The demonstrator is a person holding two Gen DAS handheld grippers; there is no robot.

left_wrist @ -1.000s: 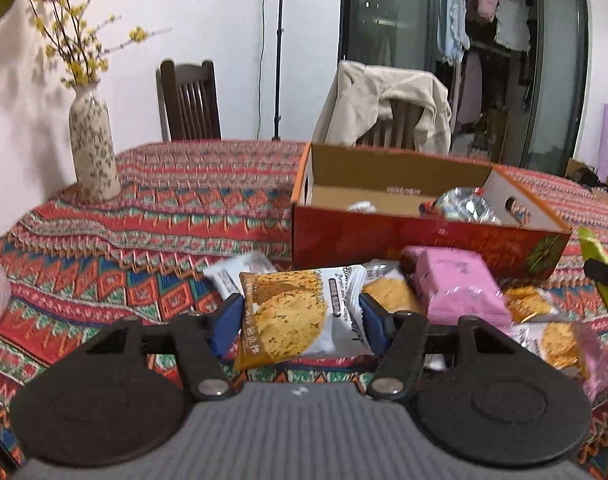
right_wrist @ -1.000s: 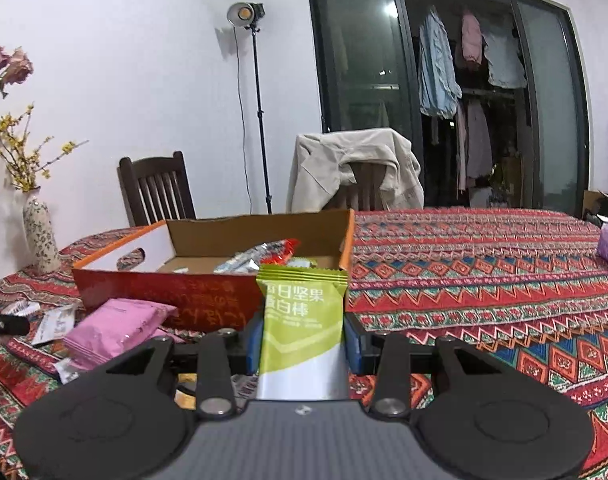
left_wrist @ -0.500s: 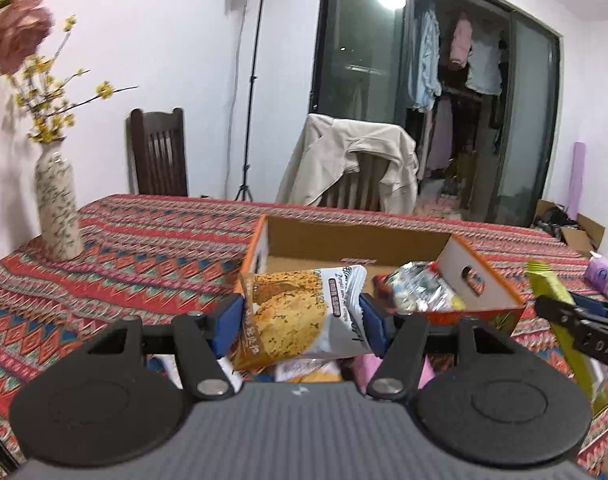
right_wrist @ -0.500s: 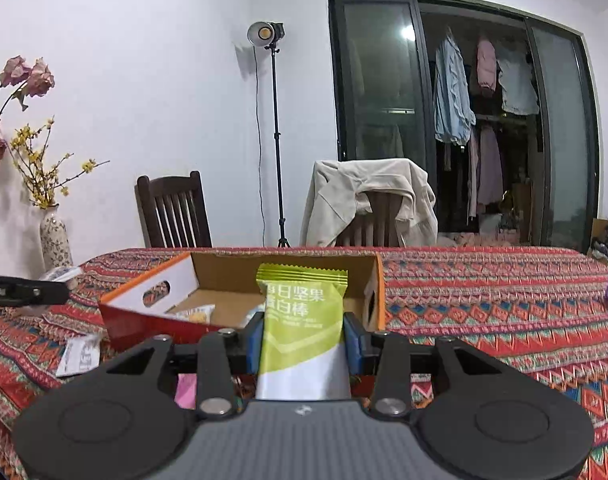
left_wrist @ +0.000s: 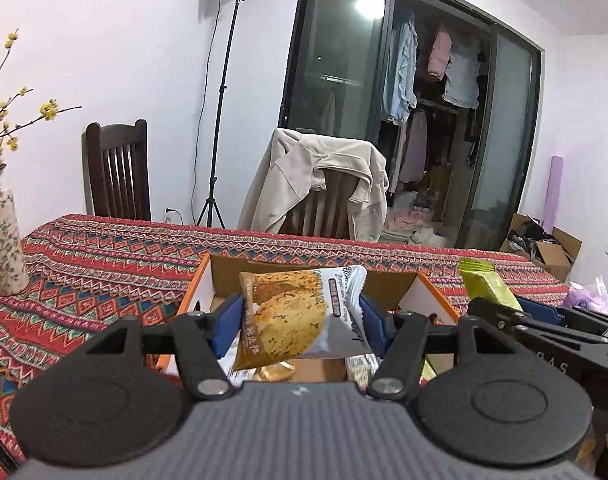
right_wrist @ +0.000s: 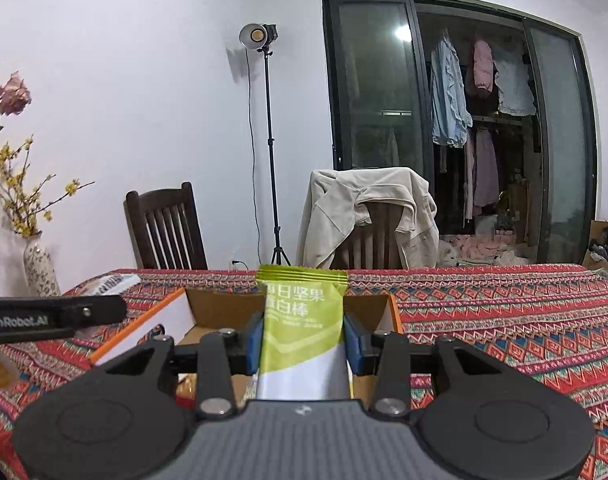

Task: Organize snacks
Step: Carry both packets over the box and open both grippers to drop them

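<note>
My left gripper (left_wrist: 302, 320) is shut on a cookie packet (left_wrist: 292, 312) with a biscuit picture and holds it above the open orange cardboard box (left_wrist: 196, 292). My right gripper (right_wrist: 304, 336) is shut on a green nut bar packet (right_wrist: 302, 312) and holds it upright over the same box (right_wrist: 144, 328). The right gripper with the green packet (left_wrist: 487, 284) shows at the right of the left wrist view. The left gripper's finger (right_wrist: 56, 316) shows at the left of the right wrist view. Several snacks lie in the box, mostly hidden.
The table has a red patterned cloth (left_wrist: 104, 248). A flower vase (left_wrist: 2, 240) stands at the left. A dark wooden chair (left_wrist: 118, 170) and a chair draped with a beige jacket (left_wrist: 319, 188) stand behind the table. A light stand (left_wrist: 220, 120) is by the wall.
Both grippers have risen and moved forward over the box with their packets. The loose snacks on the table in front of the box have dropped out of view.
</note>
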